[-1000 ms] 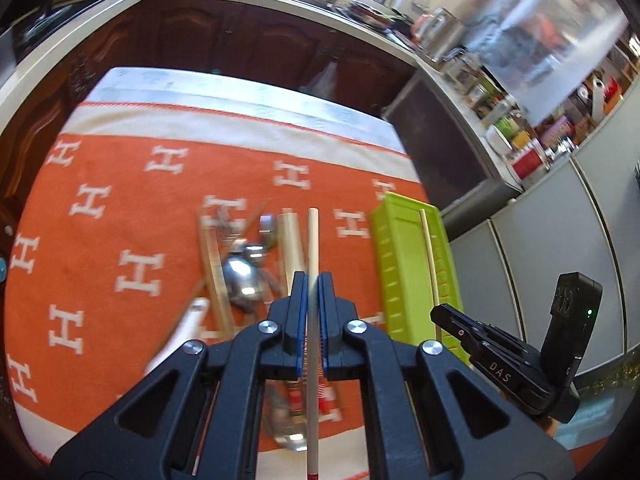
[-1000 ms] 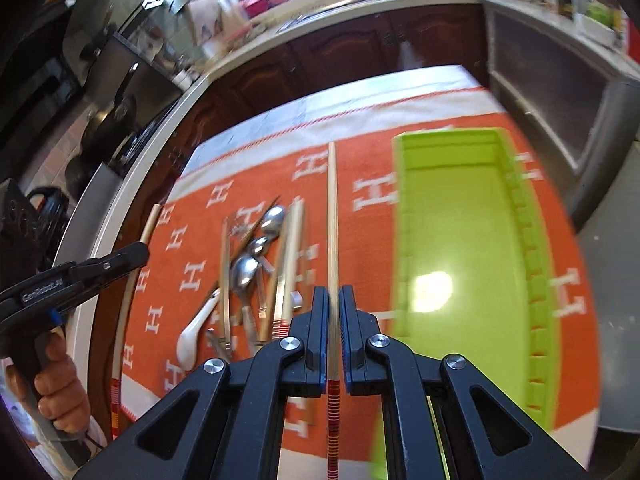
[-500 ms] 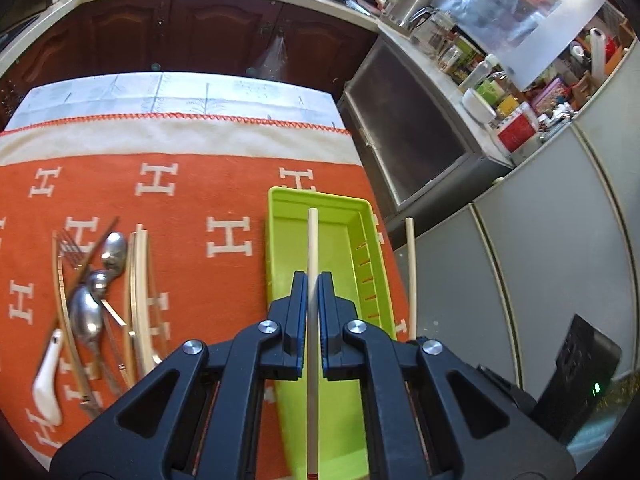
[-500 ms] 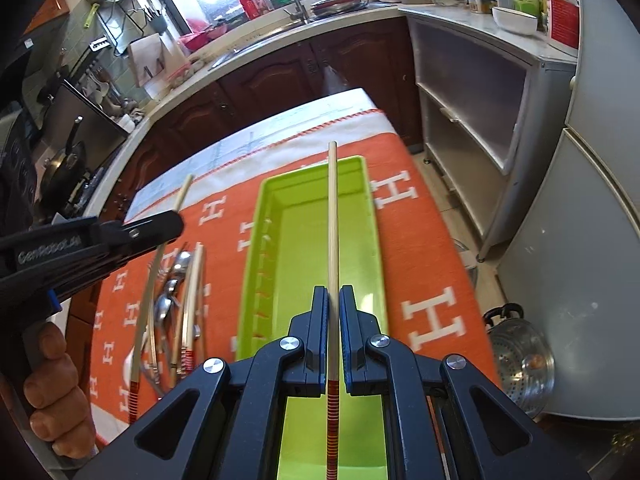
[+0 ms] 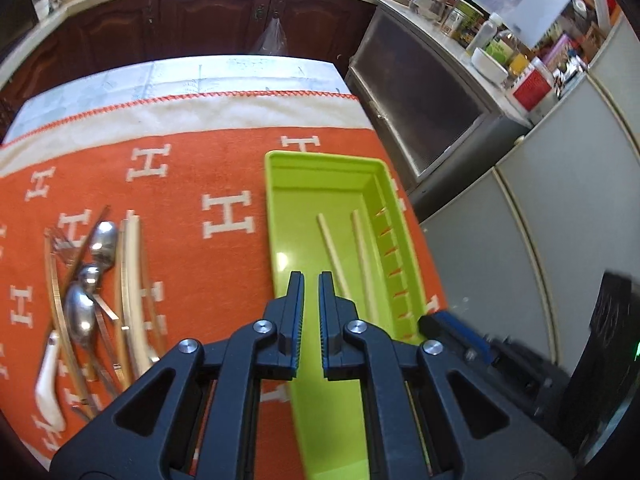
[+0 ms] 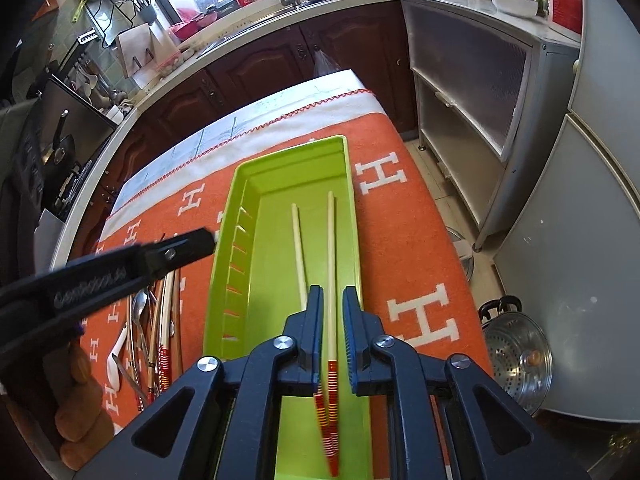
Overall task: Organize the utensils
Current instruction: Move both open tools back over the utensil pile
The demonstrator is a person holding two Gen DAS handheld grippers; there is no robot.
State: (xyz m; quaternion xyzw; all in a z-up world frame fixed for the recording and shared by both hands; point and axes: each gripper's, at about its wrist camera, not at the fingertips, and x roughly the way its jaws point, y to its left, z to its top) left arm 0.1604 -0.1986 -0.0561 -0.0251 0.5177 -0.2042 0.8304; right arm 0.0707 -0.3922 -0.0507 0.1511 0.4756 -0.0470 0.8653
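Bearing white H letters, the orange cloth [image 5: 180, 176] underlies the green tray [image 6: 240, 184].

The left gripper [image 5: 311, 280] is pointed steeply downward, its two fingers parallel with a narrow gap between them in which nothing is held. In the right wrist view it is seen from the side at the left, gripped by a hand [image 6: 78, 420] whose fingers are curled round the handle. The right gripper [image 6: 333, 292] is likewise tilted steeply down; its jaws are opening, and a chopstick [image 6: 331, 260] is seen between them, unpressed.
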